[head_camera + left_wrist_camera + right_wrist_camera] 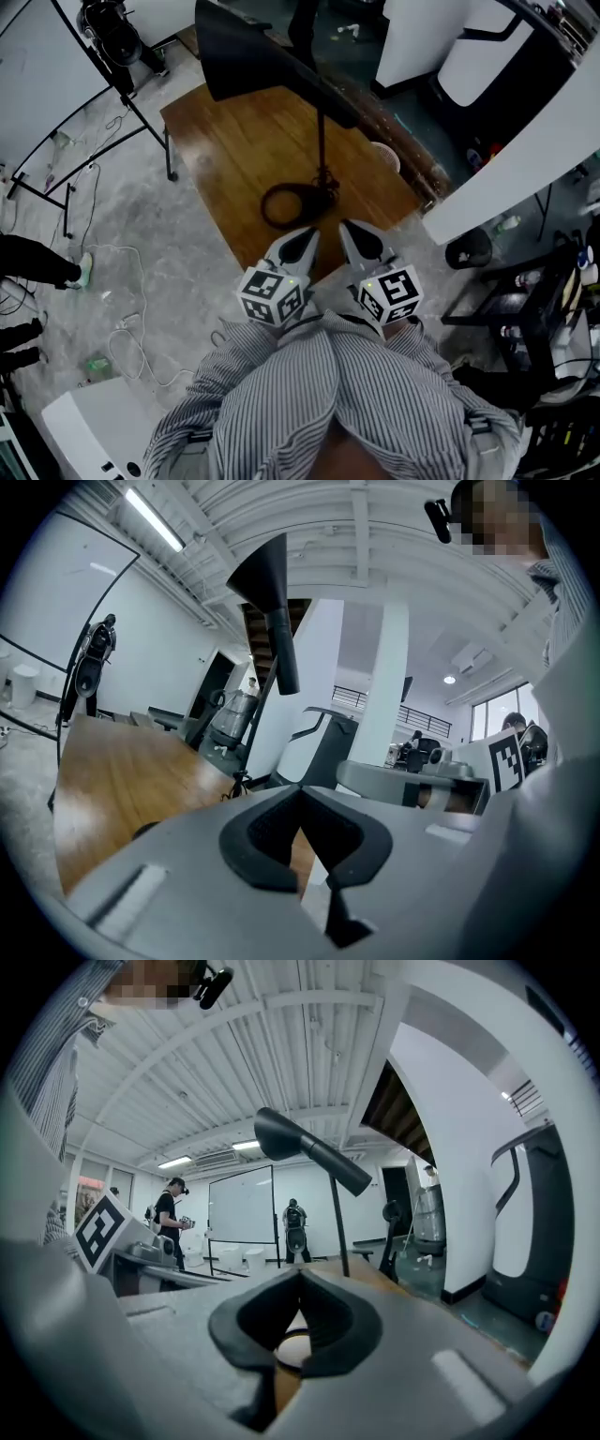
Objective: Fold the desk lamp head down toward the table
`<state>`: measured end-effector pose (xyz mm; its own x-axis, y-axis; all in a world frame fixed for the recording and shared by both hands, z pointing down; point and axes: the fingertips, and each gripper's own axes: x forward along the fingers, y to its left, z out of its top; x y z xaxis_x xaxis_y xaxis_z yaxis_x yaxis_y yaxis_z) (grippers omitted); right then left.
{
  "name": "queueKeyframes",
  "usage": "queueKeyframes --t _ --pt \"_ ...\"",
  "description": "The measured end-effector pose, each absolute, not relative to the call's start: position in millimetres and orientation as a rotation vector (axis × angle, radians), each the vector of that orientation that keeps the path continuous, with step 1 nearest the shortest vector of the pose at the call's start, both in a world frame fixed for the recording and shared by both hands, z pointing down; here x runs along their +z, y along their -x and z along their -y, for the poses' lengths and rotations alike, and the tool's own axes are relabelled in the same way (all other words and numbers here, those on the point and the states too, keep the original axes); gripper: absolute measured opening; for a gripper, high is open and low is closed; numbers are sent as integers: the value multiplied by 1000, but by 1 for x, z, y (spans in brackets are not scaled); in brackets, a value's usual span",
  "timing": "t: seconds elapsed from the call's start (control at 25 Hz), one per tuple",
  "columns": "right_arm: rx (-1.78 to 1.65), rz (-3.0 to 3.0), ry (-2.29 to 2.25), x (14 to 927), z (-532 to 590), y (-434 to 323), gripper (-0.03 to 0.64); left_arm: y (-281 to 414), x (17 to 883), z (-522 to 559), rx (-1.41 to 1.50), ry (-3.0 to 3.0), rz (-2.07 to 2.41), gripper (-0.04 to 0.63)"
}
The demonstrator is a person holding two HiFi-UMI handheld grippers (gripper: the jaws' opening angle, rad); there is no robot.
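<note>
Beyond the left tongs (302, 242) and right tongs (359, 240), the lamp head (246, 52) stands raised.
Both closed, empty: likely the approach step; next, reach up and press it down.

A brown wooden table (234, 141) stands on a pale, scuffed floor (178, 262), one black leg (170, 155) showing at its left corner. A black desk lamp (322, 141) stands on the tabletop on a ring-shaped base (266, 206), close to the near edge. White cables (127, 328) trail across the floor to the left.
</note>
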<state>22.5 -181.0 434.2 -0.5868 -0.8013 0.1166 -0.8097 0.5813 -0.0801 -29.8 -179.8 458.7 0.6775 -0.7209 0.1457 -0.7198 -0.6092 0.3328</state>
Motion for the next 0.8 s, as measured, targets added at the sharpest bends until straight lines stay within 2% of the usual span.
queueKeyframes --t 0.64,0.8 --pt "50 2720 -1390 413 265 -48 0 28 421 288 -46 -2594 1300 3" --pt "25 2721 -1357 412 273 -50 0 22 414 313 -36 -2626 1334 54"
